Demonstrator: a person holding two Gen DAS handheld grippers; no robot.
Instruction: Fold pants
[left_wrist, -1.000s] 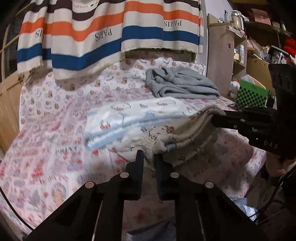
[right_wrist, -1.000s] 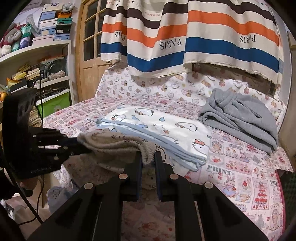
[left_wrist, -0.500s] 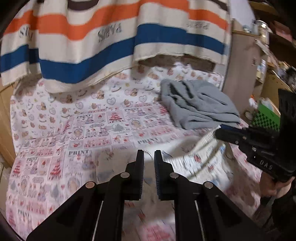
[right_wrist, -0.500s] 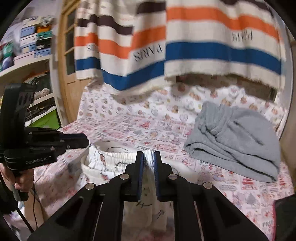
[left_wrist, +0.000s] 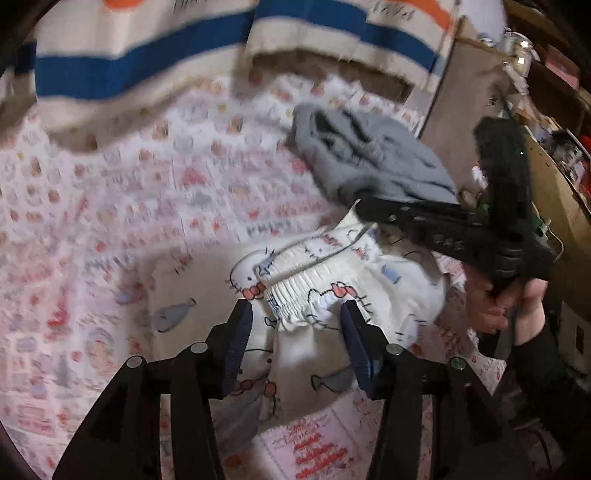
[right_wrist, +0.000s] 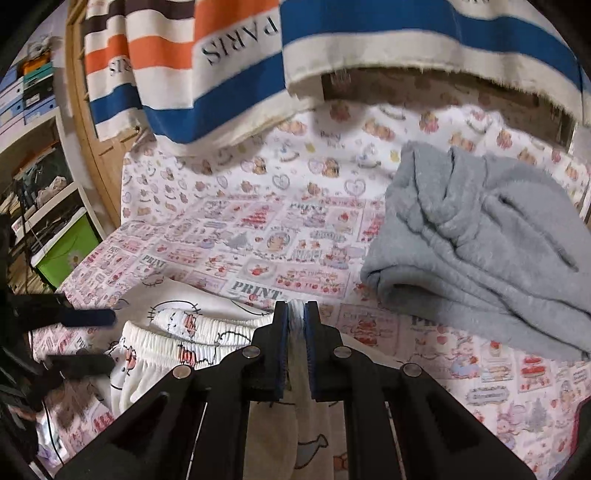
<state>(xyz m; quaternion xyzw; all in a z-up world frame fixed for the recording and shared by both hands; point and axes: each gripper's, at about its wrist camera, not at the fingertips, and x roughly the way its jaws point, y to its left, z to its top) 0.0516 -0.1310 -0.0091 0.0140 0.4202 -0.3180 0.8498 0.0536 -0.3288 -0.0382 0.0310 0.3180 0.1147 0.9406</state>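
Your right gripper (right_wrist: 296, 314) is clamped on the gathered elastic waistband of the white cartoon-print pants (right_wrist: 207, 332), a pinch of fabric squeezed between its two fingers, with the rest of the waistband running off to the fingers' left and the legs hanging below them. Your left gripper (left_wrist: 295, 325) is opening, its fingers (left_wrist: 238, 332) standing apart on either side of the other end of the waistband without pressing it. The grey garment (right_wrist: 480, 236) lies beyond the right fingers, up and to their right, on the printed bedsheet (right_wrist: 258, 229).
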